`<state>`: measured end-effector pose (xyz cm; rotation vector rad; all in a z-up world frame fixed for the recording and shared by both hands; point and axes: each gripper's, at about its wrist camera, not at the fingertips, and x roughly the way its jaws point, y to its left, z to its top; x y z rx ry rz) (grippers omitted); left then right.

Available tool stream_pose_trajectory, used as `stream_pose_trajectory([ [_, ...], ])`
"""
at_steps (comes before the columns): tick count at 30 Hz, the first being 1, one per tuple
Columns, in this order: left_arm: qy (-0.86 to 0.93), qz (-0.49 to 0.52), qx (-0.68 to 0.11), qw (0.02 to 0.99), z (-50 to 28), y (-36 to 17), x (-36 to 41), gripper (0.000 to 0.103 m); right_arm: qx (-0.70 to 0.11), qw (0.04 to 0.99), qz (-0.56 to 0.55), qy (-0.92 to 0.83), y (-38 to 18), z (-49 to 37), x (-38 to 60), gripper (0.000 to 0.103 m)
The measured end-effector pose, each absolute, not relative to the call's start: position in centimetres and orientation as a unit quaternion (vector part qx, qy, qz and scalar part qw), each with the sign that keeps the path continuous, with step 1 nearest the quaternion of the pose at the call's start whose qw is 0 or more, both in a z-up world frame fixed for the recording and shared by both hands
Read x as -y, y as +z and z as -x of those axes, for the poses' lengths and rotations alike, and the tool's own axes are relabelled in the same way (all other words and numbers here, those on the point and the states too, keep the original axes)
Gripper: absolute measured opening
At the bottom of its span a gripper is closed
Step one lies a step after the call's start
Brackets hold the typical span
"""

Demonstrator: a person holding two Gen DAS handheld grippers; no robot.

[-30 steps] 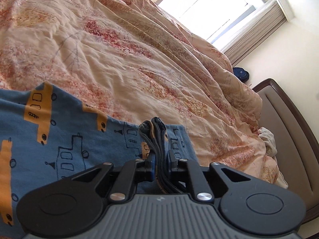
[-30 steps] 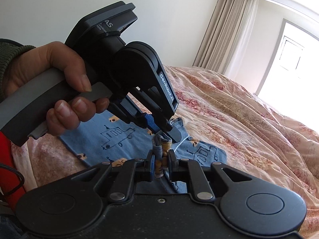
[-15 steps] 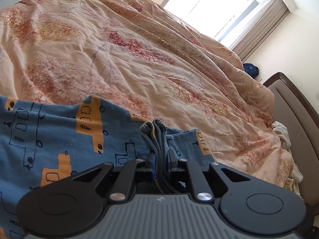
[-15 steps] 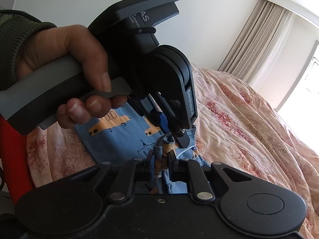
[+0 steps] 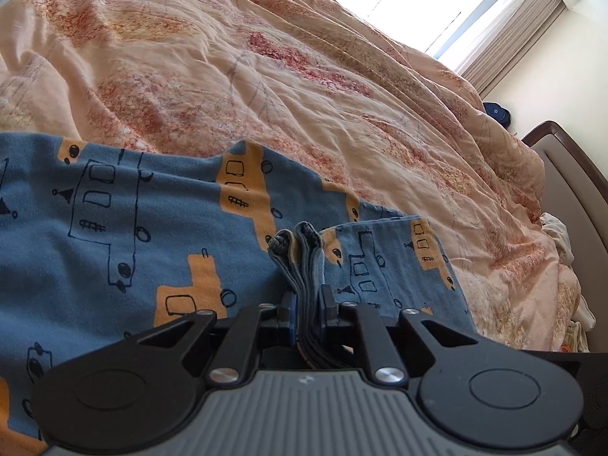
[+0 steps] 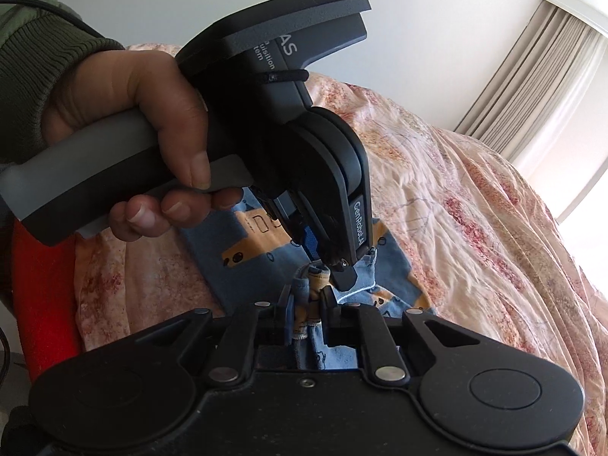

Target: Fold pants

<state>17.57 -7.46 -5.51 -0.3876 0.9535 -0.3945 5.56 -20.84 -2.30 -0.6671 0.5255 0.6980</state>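
Observation:
The pants (image 5: 125, 228) are blue with orange vehicle prints and lie spread on the peach floral bedspread (image 5: 266, 87). My left gripper (image 5: 307, 304) is shut on a bunched, several-layer fold of their edge. In the right wrist view the pants (image 6: 258, 243) show as a smaller folded patch, and my right gripper (image 6: 306, 306) is shut on another bunched edge of them. The left gripper (image 6: 344, 269), held by a hand (image 6: 140, 121) in a green sleeve, pinches the cloth just beyond the right one, tips pointing down.
The rumpled bedspread (image 6: 475, 228) stretches toward a bright window (image 5: 429, 3) with curtains (image 6: 532, 87). A dark wooden headboard (image 5: 570, 205) stands at the right, with pale cloth (image 5: 556, 235) bunched beside it. Something red (image 6: 41, 296) is at the bed's left edge.
Both grippers have travelled across the bed with the cloth still pinched. More of the blue pants now lies spread in the left wrist view, and the left gripper looms larger before the right camera.

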Motion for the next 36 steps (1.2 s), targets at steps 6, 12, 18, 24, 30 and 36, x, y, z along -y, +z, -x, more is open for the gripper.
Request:
stream_pose_trajectory([
  [6, -0.186, 0.193, -0.457, 0.848, -17.5, -5.7, 7.0, 0.025, -0.263, 0.845, 0.315, 0.343, -2.9, -5.7, 20.8, 0.025],
  [12, -0.162, 0.204, -0.448, 0.855, -17.8, -4.1, 6.1, 0.083, -0.255, 0.851, 0.3, 0.347, -2.7, -5.6, 21.5, 0.075],
  [18, -0.104, 0.167, -0.409, 0.891, -17.8, -2.2, 5.9, 0.103, -0.215, 0.889, 0.291, 0.28, -2.0, -5.8, 22.6, 0.102],
  [24, -0.073, 0.144, -0.403, 0.901, -18.0, -2.3, 6.6, 0.103, -0.192, 0.93, 0.262, 0.174, -1.4, -7.9, 25.2, 0.102],
  [30, -0.071, 0.108, -0.405, 0.905, -17.9, -3.6, 8.4, 0.103, -0.21, 0.934, 0.284, 0.055, -3.4, -11.2, 28.1, 0.102],
  [36, -0.068, 0.057, -0.396, 0.914, -17.6, -5.1, 10.0, 0.103, -0.233, 0.96, 0.154, 0.037, -3.5, -13.4, 32.0, 0.102],
])
